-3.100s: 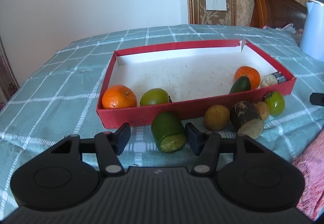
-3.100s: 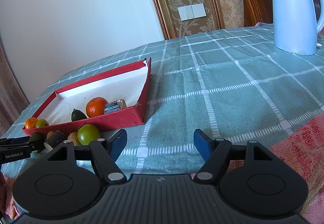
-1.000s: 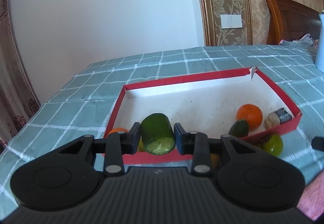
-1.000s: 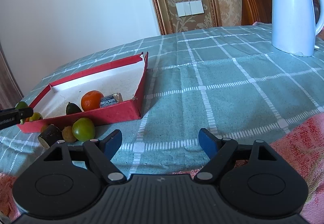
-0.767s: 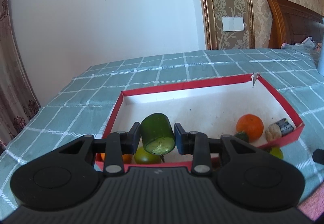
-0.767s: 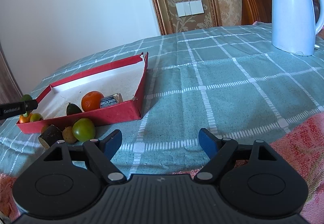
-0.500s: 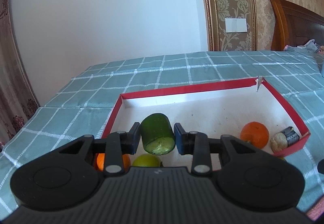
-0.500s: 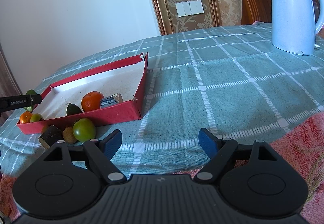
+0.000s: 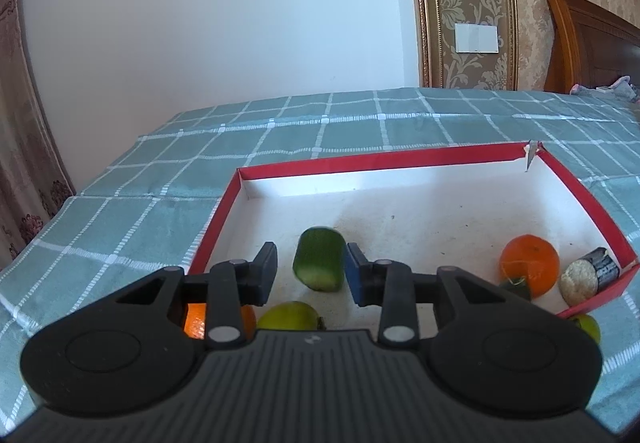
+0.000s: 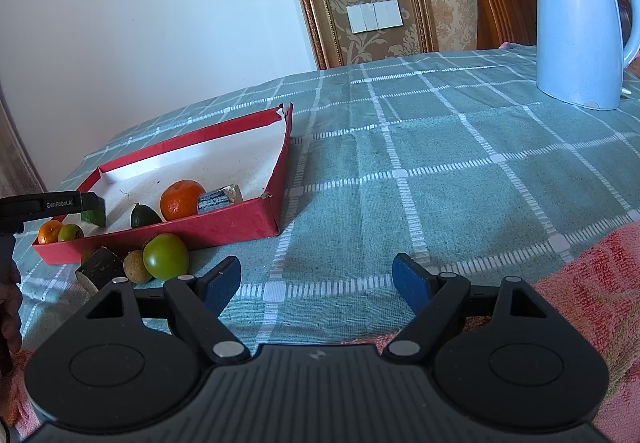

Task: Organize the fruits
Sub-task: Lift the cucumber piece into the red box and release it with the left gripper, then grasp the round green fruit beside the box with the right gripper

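**benchtop_al:** Nearest thing in the left wrist view was the left gripper [image 9: 311, 271] with its jaws spread a bit. They'd just been opening, and the cucumber chunk [image 9: 319, 259] sat in the gap looking blurred, clear of the left pad and right up against the right one. I'd call that let go, dropping into the red box [image 9: 576, 187]. Right gripper [image 10: 316, 281] was parked over the tablecloth [image 10: 440, 171] with jaws wide apart and nothing in them.

**fruitloop77:** So where was the chunk exactly?

**benchtop_al:** Over the near-left part of the box floor, just beyond the orange [image 9: 196, 323] and green fruit [image 9: 290, 317] at the near wall. Long axis ran near-to-far and tipped, pale cut face toward the camera and down, rounded skin end pointing up and away.

**fruitloop77:** What could go wrong?

**benchtop_al:** My guess: it's a cylinder, so landing on its side it could roll across the floor and bump those two fruits, or tip off its cut face if it lands on the edge. It might also drag on that right pad and fall crooked. Farther right in the box were another orange [image 9: 529, 263] and a dark-wrapped piece [image 9: 588, 275]. Outside the near wall, a green tomato [image 10: 166, 255] and a few bits still waited.
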{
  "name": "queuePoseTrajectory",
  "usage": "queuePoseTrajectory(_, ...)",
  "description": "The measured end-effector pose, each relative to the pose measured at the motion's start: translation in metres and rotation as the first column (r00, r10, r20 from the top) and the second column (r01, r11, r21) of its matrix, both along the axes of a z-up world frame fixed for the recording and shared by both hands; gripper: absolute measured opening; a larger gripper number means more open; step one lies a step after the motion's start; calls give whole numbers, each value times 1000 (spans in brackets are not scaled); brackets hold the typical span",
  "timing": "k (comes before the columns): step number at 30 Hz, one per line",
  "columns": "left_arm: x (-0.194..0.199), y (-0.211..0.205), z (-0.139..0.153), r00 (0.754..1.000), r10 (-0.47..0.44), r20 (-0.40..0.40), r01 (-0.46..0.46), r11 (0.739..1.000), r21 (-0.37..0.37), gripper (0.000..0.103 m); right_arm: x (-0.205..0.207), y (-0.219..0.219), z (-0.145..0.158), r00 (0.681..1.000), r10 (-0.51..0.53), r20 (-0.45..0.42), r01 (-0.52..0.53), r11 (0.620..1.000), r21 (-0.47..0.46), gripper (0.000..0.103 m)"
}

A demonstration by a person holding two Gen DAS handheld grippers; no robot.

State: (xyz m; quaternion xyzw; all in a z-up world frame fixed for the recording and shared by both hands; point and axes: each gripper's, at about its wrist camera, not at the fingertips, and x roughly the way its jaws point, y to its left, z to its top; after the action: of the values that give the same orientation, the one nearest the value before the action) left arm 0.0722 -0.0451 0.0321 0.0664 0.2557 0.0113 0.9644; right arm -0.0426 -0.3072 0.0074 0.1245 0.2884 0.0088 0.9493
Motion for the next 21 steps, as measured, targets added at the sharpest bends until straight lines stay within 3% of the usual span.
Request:
queuePoseTrajectory(1, 0, 0, 0, 1000, 2, 1, -2, 1000, 1, 37, 0, 0, 0, 1000, 0, 0, 0, 1000, 0, 83)
queuePoseTrajectory(3, -2, 0, 0, 1000, 14, 16, -14, 1000, 5, 63, 0, 0, 0, 1000, 0, 0, 0, 1000, -1, 83)
queuePoseTrajectory(5, -6, 1, 2, 999, 24, 44, -24, 1000, 10, 79, 0, 0, 0, 1000, 0, 0, 0, 1000, 0, 83)
queuePoseTrajectory(8, -14, 4, 6, 997, 30, 65, -31, 999, 17, 92, 0, 0, 0, 1000, 0, 0, 0, 1000, -1, 83)
queuePoseTrajectory(13, -30, 14, 9, 995, 45, 84, -46, 999, 13, 103, 0, 0, 0, 1000, 0, 0, 0, 1000, -1, 83)
queuePoseTrajectory(17, -45, 29, 8, 994, 53, 93, -54, 998, 9, 103, 0, 0, 0, 1000, 0, -1, 0, 1000, -5, 83)
queuePoseTrajectory(21, -58, 52, 5, 992, 70, 108, -66, 997, -43, 103, 1, 0, 0, 1000, 0, -1, 0, 1000, -5, 83)
